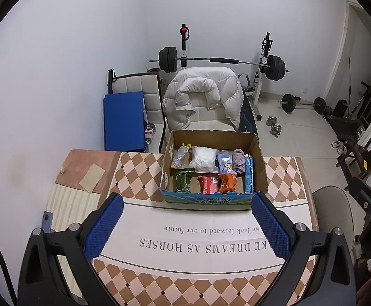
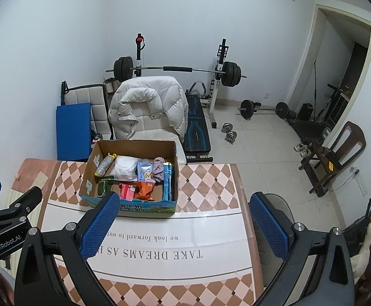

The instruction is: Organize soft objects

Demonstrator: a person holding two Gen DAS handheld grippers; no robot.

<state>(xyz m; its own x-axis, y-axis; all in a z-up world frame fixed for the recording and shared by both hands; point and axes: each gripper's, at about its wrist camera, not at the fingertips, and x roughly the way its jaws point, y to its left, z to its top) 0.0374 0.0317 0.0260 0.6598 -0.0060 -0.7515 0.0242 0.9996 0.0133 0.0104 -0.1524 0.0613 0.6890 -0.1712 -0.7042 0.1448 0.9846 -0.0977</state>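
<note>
Sorting looks mostly done or not started, can't tell: soft items all sit inside the cardboard box at frame centre on the counter. White bundle and purple cloth in the back row, orange packet and red packet in the front row. Left hand-held gripper spread wide, holding nothing; right hand-held gripper same, low in frame. Suggest one gripper steadies the box wall while the other comes in from above, pinching a loose fold, since the items are packed touching each other
</note>
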